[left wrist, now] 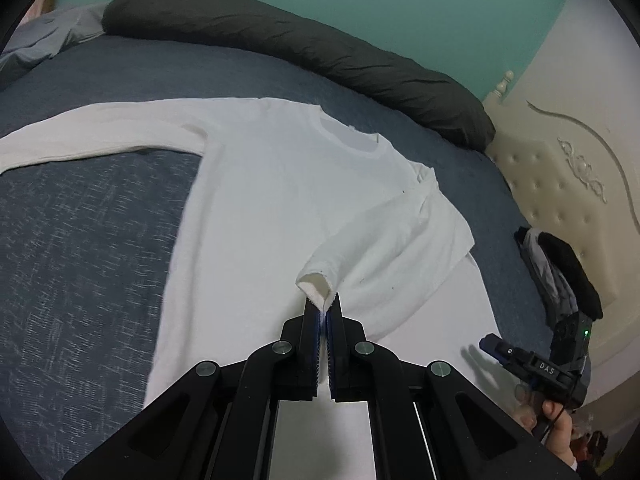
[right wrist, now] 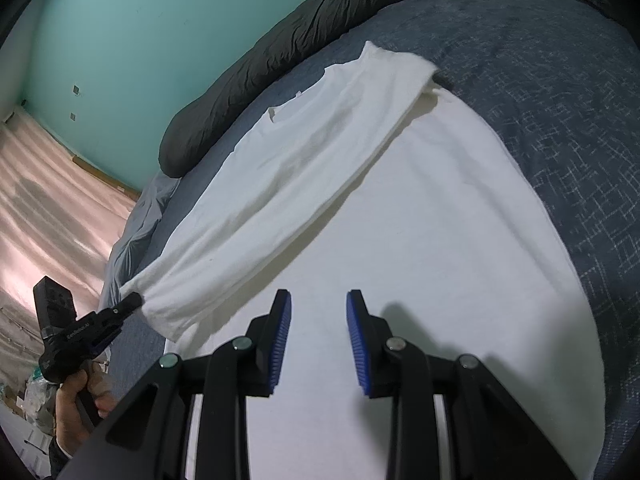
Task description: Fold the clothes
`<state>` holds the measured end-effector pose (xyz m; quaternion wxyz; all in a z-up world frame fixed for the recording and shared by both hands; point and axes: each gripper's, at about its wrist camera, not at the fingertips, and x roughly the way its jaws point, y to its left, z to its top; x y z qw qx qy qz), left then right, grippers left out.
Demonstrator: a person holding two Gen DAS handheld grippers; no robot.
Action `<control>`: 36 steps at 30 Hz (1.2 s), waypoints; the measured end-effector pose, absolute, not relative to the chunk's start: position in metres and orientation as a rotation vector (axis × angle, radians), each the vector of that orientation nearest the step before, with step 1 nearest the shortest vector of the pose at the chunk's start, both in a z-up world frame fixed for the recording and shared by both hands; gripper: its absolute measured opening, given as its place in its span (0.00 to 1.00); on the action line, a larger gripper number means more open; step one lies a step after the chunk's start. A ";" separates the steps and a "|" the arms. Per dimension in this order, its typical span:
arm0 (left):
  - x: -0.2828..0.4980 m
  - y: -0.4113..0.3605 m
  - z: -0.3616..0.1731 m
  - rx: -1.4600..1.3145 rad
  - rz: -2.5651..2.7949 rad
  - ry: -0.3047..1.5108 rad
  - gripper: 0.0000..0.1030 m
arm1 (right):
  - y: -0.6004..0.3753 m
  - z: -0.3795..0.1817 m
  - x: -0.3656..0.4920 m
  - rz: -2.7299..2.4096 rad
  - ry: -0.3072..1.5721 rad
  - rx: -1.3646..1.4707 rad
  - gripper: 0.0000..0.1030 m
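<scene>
A white long-sleeved shirt point(left wrist: 272, 208) lies flat on the dark blue bedspread point(left wrist: 80, 248), collar toward the pillow. My left gripper point(left wrist: 323, 312) is shut on the cuff of one sleeve point(left wrist: 372, 244), which is drawn across the shirt's body. The other sleeve point(left wrist: 80, 132) stretches out to the left. In the right wrist view the held sleeve point(right wrist: 280, 184) runs diagonally to the left gripper point(right wrist: 132, 303) at the bed's edge. My right gripper point(right wrist: 319, 302) hovers open over the shirt's lower body point(right wrist: 420, 240), nothing between its blue pads point(right wrist: 356, 320). It also shows as the right gripper point(left wrist: 494, 347) at lower right.
A long dark grey pillow point(left wrist: 280, 48) lies along the teal wall. A cream padded headboard point(left wrist: 560, 168) stands to the right, with dark clothes point(left wrist: 564, 276) piled beside it. A pale blue sheet point(left wrist: 44, 40) is bunched at the far left. Pink floor point(right wrist: 52, 200) lies beyond the bed's edge.
</scene>
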<state>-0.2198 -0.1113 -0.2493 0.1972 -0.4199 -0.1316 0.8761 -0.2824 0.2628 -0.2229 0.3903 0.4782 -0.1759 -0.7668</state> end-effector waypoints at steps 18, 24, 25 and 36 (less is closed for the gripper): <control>-0.225 -0.122 -0.283 -1.291 2.415 -0.350 0.03 | 0.269 -0.175 -0.311 -2.081 -0.299 1.148 0.54; -0.223 -0.123 -0.287 -1.306 2.403 -0.363 0.03 | 0.260 -0.162 -0.359 -2.162 0.027 1.195 0.54; -0.223 -0.122 -0.288 -1.311 2.404 -0.357 0.03 | 0.260 -0.162 -0.370 -2.171 0.058 1.213 0.54; -0.229 -0.124 -0.301 -1.369 2.395 -0.344 0.03 | 0.226 -0.195 -0.441 -2.194 0.514 1.207 0.54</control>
